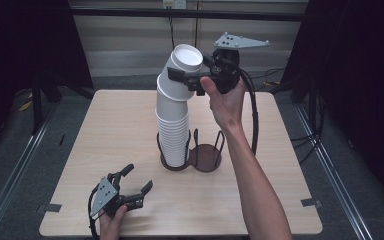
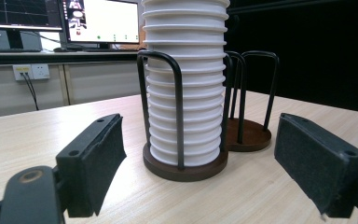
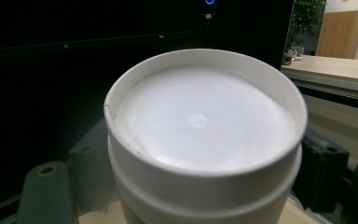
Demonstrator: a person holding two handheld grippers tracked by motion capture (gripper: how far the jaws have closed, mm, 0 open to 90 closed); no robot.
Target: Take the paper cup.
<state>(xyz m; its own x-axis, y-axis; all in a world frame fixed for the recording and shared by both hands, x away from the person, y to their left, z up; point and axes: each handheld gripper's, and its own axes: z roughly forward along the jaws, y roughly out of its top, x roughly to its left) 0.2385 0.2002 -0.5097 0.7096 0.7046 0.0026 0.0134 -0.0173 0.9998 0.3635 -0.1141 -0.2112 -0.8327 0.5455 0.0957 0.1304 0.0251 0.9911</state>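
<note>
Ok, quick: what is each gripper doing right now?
Left gripper: open, holding nothing, low over the table.
Right gripper: shut on the top cups, tilting them off the stack.

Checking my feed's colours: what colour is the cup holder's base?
Dark brown base, with black wire loops; the left gripper view shows it best.

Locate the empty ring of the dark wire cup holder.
In the high view, the empty dark round base sits mid-table, touching the right side of the tall white paper cup stack, beside the person's right forearm.
</note>
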